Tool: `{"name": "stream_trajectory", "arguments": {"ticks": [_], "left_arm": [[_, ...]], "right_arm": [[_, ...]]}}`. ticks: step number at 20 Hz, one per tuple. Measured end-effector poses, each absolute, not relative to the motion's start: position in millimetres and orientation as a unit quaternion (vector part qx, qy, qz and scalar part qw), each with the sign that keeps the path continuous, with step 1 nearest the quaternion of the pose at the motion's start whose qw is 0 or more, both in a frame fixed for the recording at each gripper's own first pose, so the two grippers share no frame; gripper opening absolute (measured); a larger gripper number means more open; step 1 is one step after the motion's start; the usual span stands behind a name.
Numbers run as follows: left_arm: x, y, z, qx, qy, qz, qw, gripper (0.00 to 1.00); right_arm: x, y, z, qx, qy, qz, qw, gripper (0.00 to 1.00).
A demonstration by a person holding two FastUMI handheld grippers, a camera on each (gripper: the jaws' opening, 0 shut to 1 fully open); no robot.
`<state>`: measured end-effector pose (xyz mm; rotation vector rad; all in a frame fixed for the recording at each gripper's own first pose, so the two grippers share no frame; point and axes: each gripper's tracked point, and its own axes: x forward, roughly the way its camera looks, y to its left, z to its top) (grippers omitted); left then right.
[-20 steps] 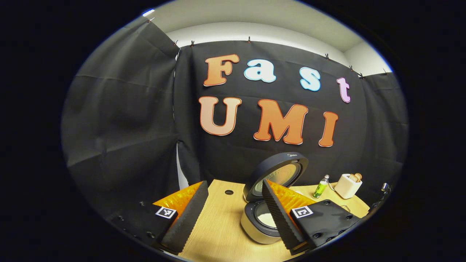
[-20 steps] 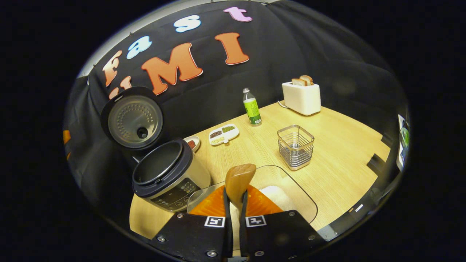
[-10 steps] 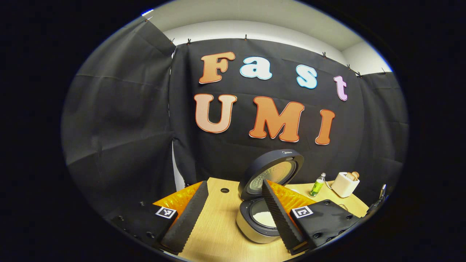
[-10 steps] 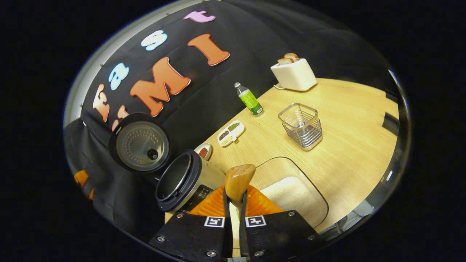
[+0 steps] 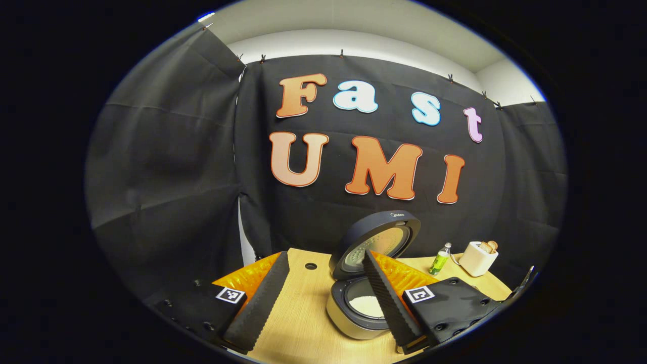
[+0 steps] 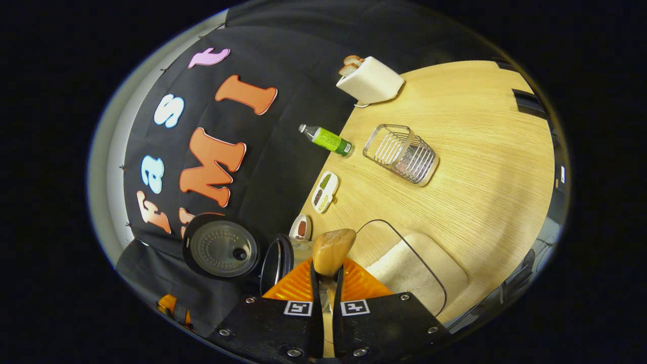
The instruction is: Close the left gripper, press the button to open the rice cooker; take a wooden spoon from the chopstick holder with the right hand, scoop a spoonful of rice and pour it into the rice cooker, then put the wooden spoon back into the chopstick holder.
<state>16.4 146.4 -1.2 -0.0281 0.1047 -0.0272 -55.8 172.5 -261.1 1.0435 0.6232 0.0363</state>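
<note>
- Right gripper (image 6: 323, 277) is clamped on the wooden spoon (image 6: 331, 247), both fingers pinching the handle near its rounded end, which stands up between them. The bowl of the spoon lies below the fingers and out of sight, so whether it carries rice I cannot tell.
- Judging by the strong sideways roll of the right gripper view, with the table (image 6: 480, 151) running up the frame, the wrist is tipped over; this looks like the pouring step.
- Rice cooker (image 6: 277, 260) sits just left of the fingers in that view, lid (image 6: 221, 248) swung up and back, pot mouth turned towards the spoon. From the left gripper view the pot (image 5: 360, 309) holds a pale patch of rice (image 5: 366, 306).
- To pour well, keep the hidden bowl over the mouth of the pot, not over its rim, and roll the wrist slowly so the grains slide off in one stream rather than scatter on the table.
- Hold the pinch firm: the handle is smooth wood and could twist in the grip as the load shifts.
- Glass tray of rice (image 6: 412, 263) lies just right of the fingers, close beside the cooker, so spills between them are the likely fault.
- Chopstick holder (image 6: 402, 154), a wire basket, stands well apart across the table, near the green bottle (image 6: 326, 139); the spoon goes back there afterwards.
- Left gripper (image 5: 323, 298) hangs with its fingers spread wide, holding nothing, near the cooker; it should stay clear of the pour.
</note>
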Motion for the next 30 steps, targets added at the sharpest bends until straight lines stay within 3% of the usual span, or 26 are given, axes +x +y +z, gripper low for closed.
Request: {"name": "stream_trajectory", "arguments": {"ticks": [8, 18, 30], "left_arm": [[19, 145, 3, -0.011, 0.046, -0.01, 0.999, 0.97], [15, 146, -3, -0.002, 0.043, 0.004, 0.999, 0.98], [4, 168, 1, 0.004, 0.031, 0.04, 0.999, 0.97]], "right_arm": [[-48, 149, -220, 0.538, 0.267, 0.006, 0.799, 0.06], [-6, 157, -141, 0.585, 0.24, 0.04, 0.774, 0.06], [74, 220, -61, 0.558, 0.218, 0.11, 0.793, 0.06]]}}
